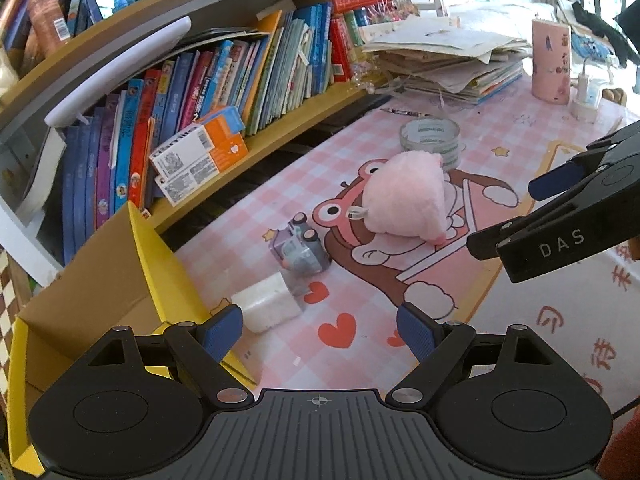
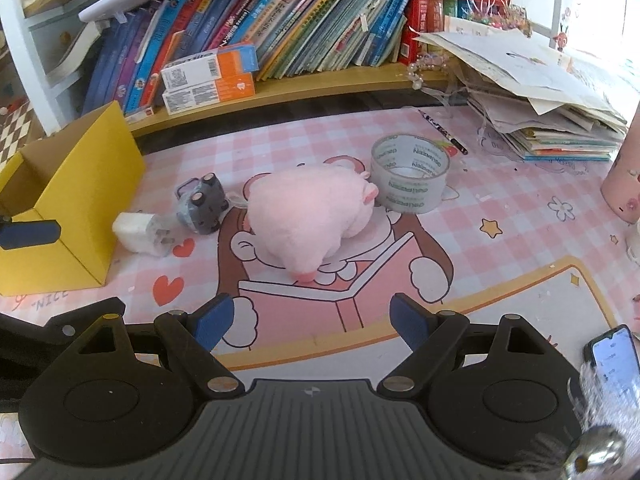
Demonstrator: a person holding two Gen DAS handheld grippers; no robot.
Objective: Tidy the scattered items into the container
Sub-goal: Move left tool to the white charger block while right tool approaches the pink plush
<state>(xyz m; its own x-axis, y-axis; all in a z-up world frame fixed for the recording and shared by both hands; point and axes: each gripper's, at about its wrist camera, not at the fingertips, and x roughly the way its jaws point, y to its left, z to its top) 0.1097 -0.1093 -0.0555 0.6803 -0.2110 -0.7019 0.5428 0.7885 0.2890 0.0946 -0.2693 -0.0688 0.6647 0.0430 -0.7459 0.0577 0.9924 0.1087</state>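
Observation:
A pink plush toy [image 2: 310, 216] lies in the middle of the pink checked desk mat, also in the left wrist view as the plush [image 1: 404, 196]. A clear tape roll [image 2: 409, 174] stands behind it, a grey toy car [image 2: 202, 204] to its left, and a white plug adapter [image 2: 142, 234] beside the yellow cardboard box [image 2: 76, 184]. My right gripper [image 2: 312, 326] is open, empty, just in front of the plush. My left gripper [image 1: 320, 334] is open, empty, hovering near the adapter [image 1: 268, 306] and the box [image 1: 160, 276]. The car [image 1: 302, 250] and tape [image 1: 431, 140] lie beyond.
A low shelf of books [image 2: 280, 24] runs along the back, with orange-and-white cartons [image 2: 210, 80] on it. A messy stack of papers and books [image 2: 540, 96] sits back right, a pink cylinder [image 1: 551, 60] by it, a pen [image 2: 444, 132] near the tape, a phone [image 2: 616, 364] at front right.

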